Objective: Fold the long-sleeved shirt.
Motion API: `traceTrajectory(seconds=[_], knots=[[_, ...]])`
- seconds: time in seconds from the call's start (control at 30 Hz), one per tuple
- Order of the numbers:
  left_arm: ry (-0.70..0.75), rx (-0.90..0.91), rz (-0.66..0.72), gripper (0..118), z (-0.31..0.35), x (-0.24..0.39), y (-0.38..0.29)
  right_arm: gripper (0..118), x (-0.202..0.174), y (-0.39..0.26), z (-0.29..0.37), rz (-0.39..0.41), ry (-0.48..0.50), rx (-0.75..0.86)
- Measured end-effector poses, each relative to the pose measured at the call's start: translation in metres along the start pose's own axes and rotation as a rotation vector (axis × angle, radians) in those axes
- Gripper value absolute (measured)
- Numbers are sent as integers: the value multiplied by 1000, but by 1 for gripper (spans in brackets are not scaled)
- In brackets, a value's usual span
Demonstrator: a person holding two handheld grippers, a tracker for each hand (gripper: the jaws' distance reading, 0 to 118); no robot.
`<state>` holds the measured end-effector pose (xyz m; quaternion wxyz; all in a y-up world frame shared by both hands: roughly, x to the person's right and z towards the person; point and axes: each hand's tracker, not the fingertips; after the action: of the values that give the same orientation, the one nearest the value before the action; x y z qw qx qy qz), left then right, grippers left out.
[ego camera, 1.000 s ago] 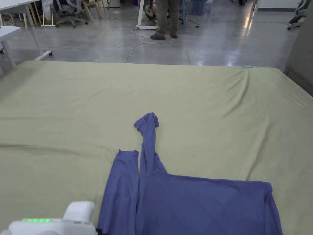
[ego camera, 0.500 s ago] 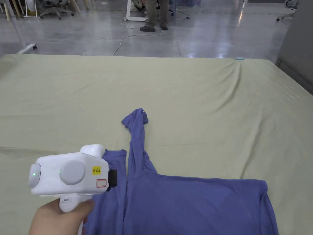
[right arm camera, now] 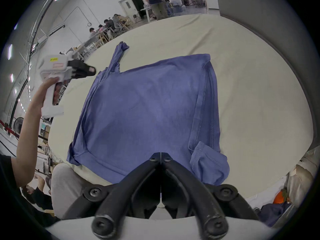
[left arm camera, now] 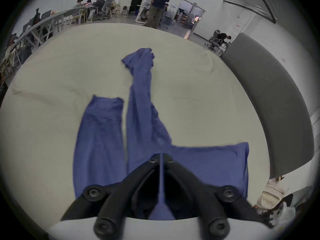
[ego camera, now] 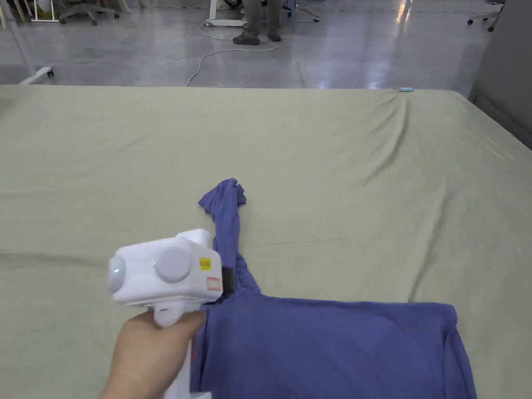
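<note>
Head view: left tongs (ego camera: pixel 227 281) above shirt (ego camera: pixel 332 348) sleeve base.

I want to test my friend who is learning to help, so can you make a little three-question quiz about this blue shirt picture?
1. True or false: the blue shirt lies on a red sheet.
2. Which tool is held up over the shirt in the head view? A: left. B: right.
3. Fill in: the jaws of the right tool are ____.
Key: 1 false; 2 A; 3 shut.
</note>
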<state>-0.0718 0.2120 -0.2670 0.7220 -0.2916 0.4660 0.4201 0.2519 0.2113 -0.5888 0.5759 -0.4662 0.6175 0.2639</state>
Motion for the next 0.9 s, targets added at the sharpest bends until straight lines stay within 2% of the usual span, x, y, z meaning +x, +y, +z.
traceTrajectory(seconds=[0.03, 0.07, 0.1, 0.13, 0.2, 0.27, 0.3, 0.33, 0.37, 0.43, 0.47, 0.5, 0.53, 0.57, 0.67, 0.7, 0.73, 0.77, 0.8, 0.83, 0.87, 0.9], knots=[[12, -5, -13, 35, -13, 6, 7, 0, 1, 1, 0, -3, 3, 2], [38, -4, -26, 81, -27, 10, 14, 0, 2, 2, 0, -5, 6, 3], [82, -31, -52, 113, -42, 13, 19, 0, 2, 2, 0, -7, 6, 5], [115, -59, -77, 118, -59, 15, 23, 0, 3, 4, 0, -7, 3, 6], [122, -94, -98, 118, -82, 16, 25, 0, 5, 7, -1, -9, -7, 6], [103, -209, -101, 102, -105, 16, 20, 0, 8, 11, -3, -12, -15, 3], [123, -233, -127, 99, -114, 18, 12, 0, 9, 15, -4, -13, -20, 2], [233, -215, -236, 94, -117, 22, 5, 0, 11, 19, -6, -16, -25, -2], [182, -176, -256, 77, -110, 26, 5, 0, 12, 24, -7, -19, -27, -8], [162, -173, -212, 1, -90, 31, 10, 0, 19, 45, -9, -56, -36, -2], [135, -150, -225, 1, -82, 32, 12, 0, 23, 60, -9, -69, -34, 13], [46, -174, -189, 1, -77, 30, 15, 0, 27, 80, -11, -67, -23, 42], [16, -202, -156, 1, -73, 27, 17, 0, 31, 102, -15, -52, -20, 69], [25, -198, -151, 1, -70, 27, 19, 24, 34, 126, -22, -43, -25, 95], [35, -162, -177, 1, -55, 24, 18, 68, 46, 196, -64, 2, -67, 114], [28, -159, -170, 1, -49, 24, 18, 112, 49, 214, -83, -15, -146, 76], [11, -155, -163, 1, -45, 23, 18, 115, 48, 227, -101, -29, -134, 116], [3, -152, -167, 1, -40, 25, 17, 115, 55, 241, -124, -17, -167, 14], [5, -148, -178, 1, -37, 26, 17, 115, 61, 246, -145, -40, -180, -43], [9, -144, -195, 1, -33, 28, 16, 115, 63, 246, -165, -56, -242, -108], [13, -143, -202, 1, -30, 29, 15, 109, 63, 243, -179, -40, -294, -187], [15, -141, -204, 1, -26, 29, 14, 88, 61, 234, -188, 15, -324, -265]])
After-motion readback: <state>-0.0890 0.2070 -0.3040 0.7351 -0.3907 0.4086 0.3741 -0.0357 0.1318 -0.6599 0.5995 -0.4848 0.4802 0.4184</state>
